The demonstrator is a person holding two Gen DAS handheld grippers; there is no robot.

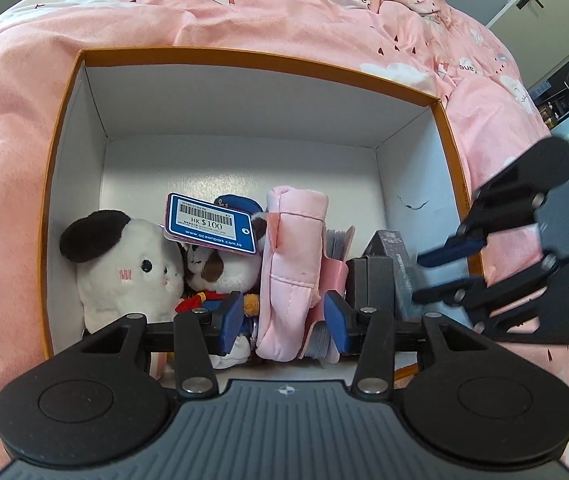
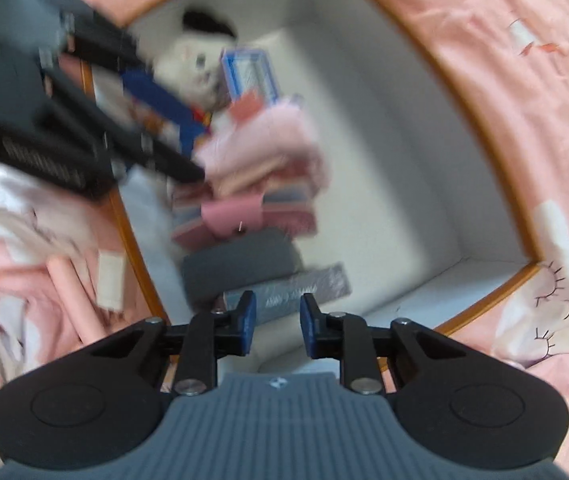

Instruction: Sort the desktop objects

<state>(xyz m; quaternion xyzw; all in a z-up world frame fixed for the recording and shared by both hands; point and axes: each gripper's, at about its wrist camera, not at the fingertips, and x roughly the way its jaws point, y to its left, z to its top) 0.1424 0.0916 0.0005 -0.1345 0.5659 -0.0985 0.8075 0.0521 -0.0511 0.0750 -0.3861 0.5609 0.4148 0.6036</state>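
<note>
An orange-rimmed white box point(image 1: 244, 60) point(image 2: 496, 200) sits on pink bedding. Along its near wall stand a white plush point(image 1: 124, 268) point(image 2: 192, 60), a second plush point(image 1: 220, 268) with a blue price tag point(image 1: 210, 224), a pink pouch point(image 1: 290, 264) point(image 2: 260, 148), a pink card wallet point(image 1: 338, 240) point(image 2: 236, 212) and dark boxes point(image 1: 372, 276) point(image 2: 240, 264). My left gripper point(image 1: 284, 322) straddles the pouch. Its right pad is beside the pouch and wallet, and its left pad stands slightly apart. My right gripper point(image 2: 276, 326) point(image 1: 422, 278) hovers over the dark boxes, jaws narrow with nothing between them.
Pink bedding with a paper-crane print point(image 1: 244, 0) point(image 2: 544, 120) surrounds the box on all sides. The far part of the box floor point(image 1: 244, 160) is bare white. A pink roll point(image 2: 68, 292) lies outside the box rim. A dark doorway point(image 1: 564, 92) shows at the far right.
</note>
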